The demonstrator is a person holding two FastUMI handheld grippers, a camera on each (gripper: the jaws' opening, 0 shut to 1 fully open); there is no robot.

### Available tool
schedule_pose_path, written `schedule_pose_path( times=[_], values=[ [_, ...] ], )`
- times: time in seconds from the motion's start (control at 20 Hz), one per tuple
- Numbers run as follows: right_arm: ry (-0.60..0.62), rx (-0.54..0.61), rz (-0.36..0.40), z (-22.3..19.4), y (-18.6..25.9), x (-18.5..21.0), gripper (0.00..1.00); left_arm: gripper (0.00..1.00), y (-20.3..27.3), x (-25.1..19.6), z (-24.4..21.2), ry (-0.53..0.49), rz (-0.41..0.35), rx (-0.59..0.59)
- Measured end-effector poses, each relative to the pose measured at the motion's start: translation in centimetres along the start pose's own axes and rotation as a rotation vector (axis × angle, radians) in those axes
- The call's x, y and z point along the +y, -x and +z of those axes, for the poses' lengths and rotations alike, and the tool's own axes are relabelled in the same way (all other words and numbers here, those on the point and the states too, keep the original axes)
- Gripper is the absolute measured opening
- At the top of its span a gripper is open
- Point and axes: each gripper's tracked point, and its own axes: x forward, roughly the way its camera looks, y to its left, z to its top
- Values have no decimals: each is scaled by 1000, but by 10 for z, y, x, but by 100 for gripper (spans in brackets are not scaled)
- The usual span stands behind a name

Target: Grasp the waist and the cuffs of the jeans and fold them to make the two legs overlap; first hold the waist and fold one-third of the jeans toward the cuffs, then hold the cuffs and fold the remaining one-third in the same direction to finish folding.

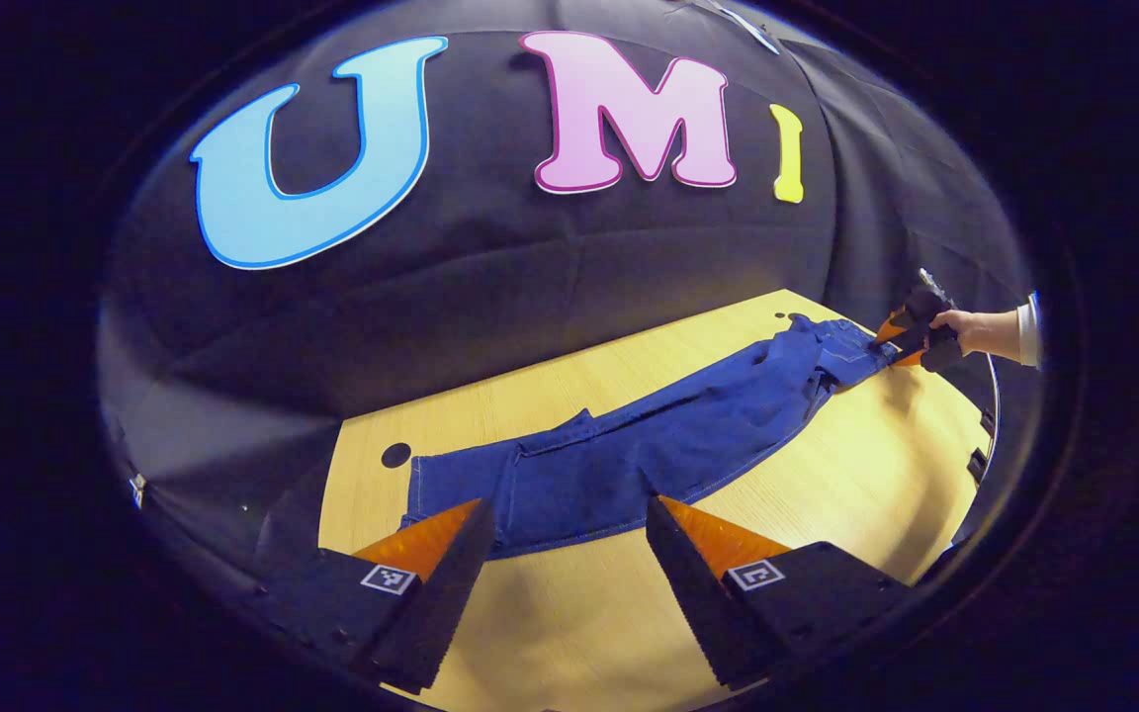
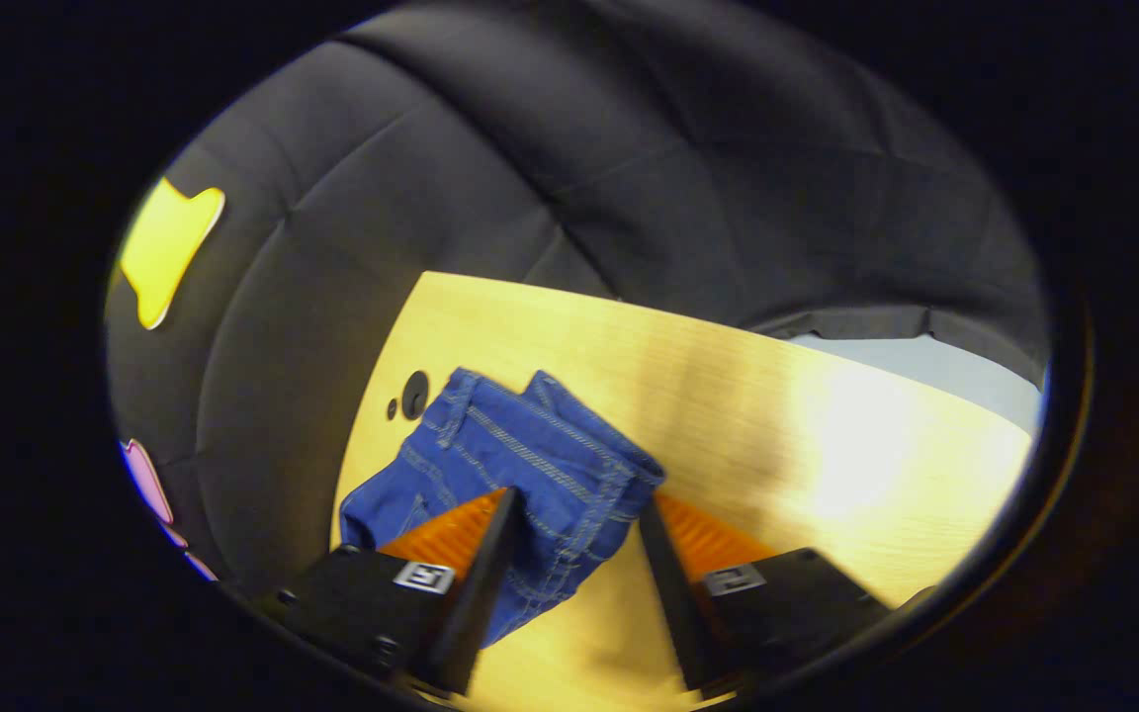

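Observation:
Blue jeans (image 1: 629,450) lie stretched along the wooden table (image 1: 827,485), cuffs near me and waist at the far right. In the left gripper view my left gripper (image 1: 567,509) is open just in front of the cuffs (image 1: 471,485), its fingertips at the hem edge. At the far end a hand (image 1: 960,328) holds my right gripper (image 1: 901,336) against the waist. In the right gripper view the rumpled waist (image 2: 540,465) lies between the fingers of my right gripper (image 2: 577,501), which stand apart around the denim.
The black cloth wall (image 1: 530,277) runs close behind the table's far edge. A small dark round hole (image 1: 395,455) sits in the tabletop beside the cuffs, and another (image 2: 415,394) beside the waist. Bare wood (image 2: 807,445) spreads to the right of the waist.

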Motion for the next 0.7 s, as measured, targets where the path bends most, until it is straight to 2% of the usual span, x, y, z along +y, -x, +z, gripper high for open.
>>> schedule_pose_path(
  times=[0.05, 0.1, 0.15, 0.2, 0.25, 0.3, 0.35, 0.45, 0.55, 0.7],
  values=[
    [-37, -14, 28, 2, -2, 2, 36, 98, 2, 3, -2, -3, 8, 6],
    [-69, -15, 52, 2, -2, 4, 37, 98, 5, 3, -4, -5, 16, 9],
    [-88, -15, 65, 3, 1, 2, 18, 98, 6, 3, -5, -7, 19, 14],
    [-93, -19, 75, 6, 8, 0, 22, 98, 7, 3, -6, -15, 23, 22],
    [-107, -64, 86, 18, 15, 5, 16, 98, 8, 7, -7, -32, 37, 28],
    [-90, -69, 136, 26, 20, 17, 9, 98, 11, 11, -7, -45, 50, 32],
    [-62, -93, 177, 34, 35, 25, 8, 98, 12, 11, -5, -47, 54, 30],
    [5, -132, 248, 50, 69, 42, 8, 98, 13, 10, -3, -39, 50, 24],
    [95, -198, 285, 64, 113, 64, 8, 98, 8, 9, -4, -11, 45, 23],
    [269, -259, 397, 58, 170, 113, 8, 99, 6, 6, -9, 53, 47, 33]
  ],
)
